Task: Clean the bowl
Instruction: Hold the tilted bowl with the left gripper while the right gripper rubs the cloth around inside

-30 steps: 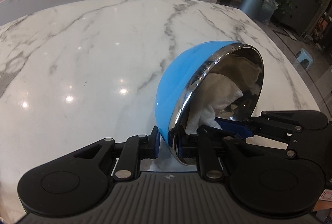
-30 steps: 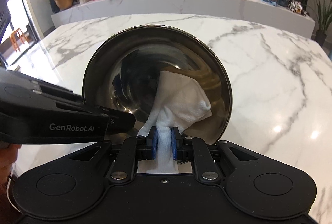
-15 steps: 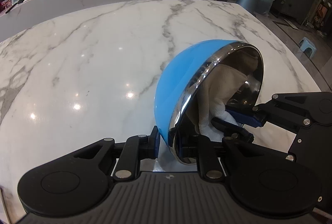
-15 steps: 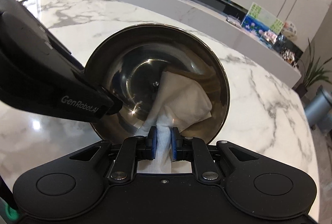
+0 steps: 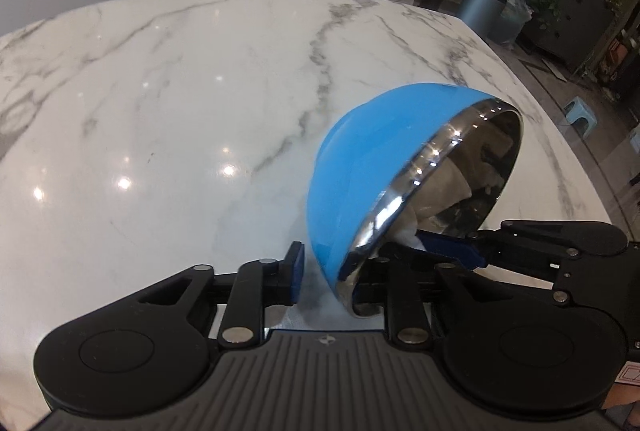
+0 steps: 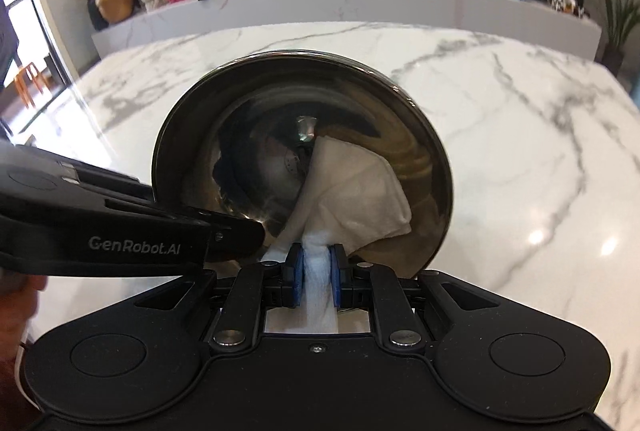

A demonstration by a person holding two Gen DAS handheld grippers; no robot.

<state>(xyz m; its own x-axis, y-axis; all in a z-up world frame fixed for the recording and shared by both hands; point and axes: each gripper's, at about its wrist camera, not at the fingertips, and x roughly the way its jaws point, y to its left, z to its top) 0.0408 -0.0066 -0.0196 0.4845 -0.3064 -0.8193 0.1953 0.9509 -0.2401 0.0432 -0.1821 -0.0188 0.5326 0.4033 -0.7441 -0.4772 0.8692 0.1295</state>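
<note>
While tilted, bowl (image 6: 304, 135) holds cloth (image 6: 356, 191).

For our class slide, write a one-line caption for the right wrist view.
Right gripper presses a white cloth inside the tilted bowl.

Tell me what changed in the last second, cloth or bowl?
The white cloth has shifted slightly across the steel inside of the bowl, dragged by the right gripper. Nothing was let go: the left gripper stays clamped on the tilted bowl's rim.
</note>
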